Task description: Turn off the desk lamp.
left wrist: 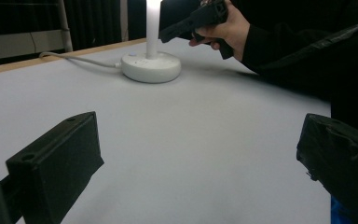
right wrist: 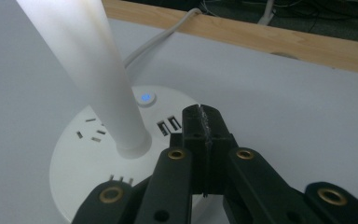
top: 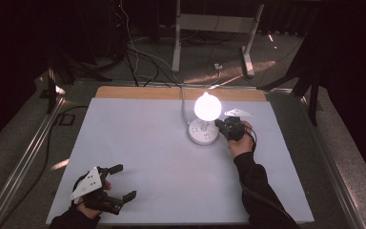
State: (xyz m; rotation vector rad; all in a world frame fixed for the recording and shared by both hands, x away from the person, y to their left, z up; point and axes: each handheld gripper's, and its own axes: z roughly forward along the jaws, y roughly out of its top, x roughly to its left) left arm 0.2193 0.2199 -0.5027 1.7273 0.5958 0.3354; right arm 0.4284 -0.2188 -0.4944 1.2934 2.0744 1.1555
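Lamp: we count one, a lit bulb [top: 207,106] on a white stem [right wrist: 86,70] rising from a round white base [top: 203,132], at about 1 o'clock on the mat.
Base details: one glowing blue button [right wrist: 145,98], two USB slots [right wrist: 168,125], several socket slots; one white cord [right wrist: 163,35] runs toward 12 o'clock.
Writing: we can read none.
Grippers: two.
Right gripper [right wrist: 204,123]: jaws clenched together with nothing between them, tips over the base's rim, at its 3 o'clock side.
Left gripper [top: 122,181]: jaws released and spread wide, holding nothing, at 7 o'clock on the mat, well apart from the lamp.
Mat: one pale sheet [top: 147,143] on a wooden table [top: 124,92].
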